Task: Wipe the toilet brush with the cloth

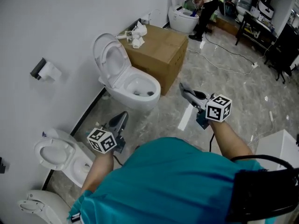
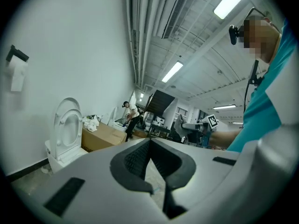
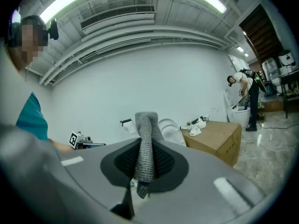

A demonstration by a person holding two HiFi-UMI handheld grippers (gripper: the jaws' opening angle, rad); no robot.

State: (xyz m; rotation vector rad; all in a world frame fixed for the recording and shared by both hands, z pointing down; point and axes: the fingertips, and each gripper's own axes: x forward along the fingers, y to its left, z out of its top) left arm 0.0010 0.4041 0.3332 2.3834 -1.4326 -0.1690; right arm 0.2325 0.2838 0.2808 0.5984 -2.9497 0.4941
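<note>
The right tool (image 1: 186, 91) is clenched on a grey cloth (image 1: 192, 96). In the right gripper view the cloth (image 3: 145, 134) stands up between the two pads as a folded strip, its top end poking beyond the jaw tips and a small corner hanging below them. This tool is held in the air over the floor (image 1: 229, 83), level with the front of the toilet (image 1: 135, 85).

The left tool (image 1: 122, 117) is clenched too, on nothing. In the left gripper view its tool (image 2: 150, 146) shows the dark pads meeting at the tips with only bare floor behind them. It is held lower and nearer the wall, pointing toward the toilet's base.

The toilet stands against the wall with its lid up and its bowl open. Just behind it, touching or nearly so, sits a cardboard box (image 1: 161, 50) with some crumpled white items (image 1: 137, 35) on its top near the wall edge. A paper roll (image 1: 48, 71) hangs on the wall to the toilet's left. Two more toilets (image 1: 58, 155) stand along the same wall closer to the person, whose teal shirt (image 1: 173, 181) fills the bottom of the head view.

At the far end of the floor another person (image 1: 205, 6) bends over a further toilet (image 1: 183, 17). A thin cable (image 1: 229, 55) runs across the floor near them.
</note>
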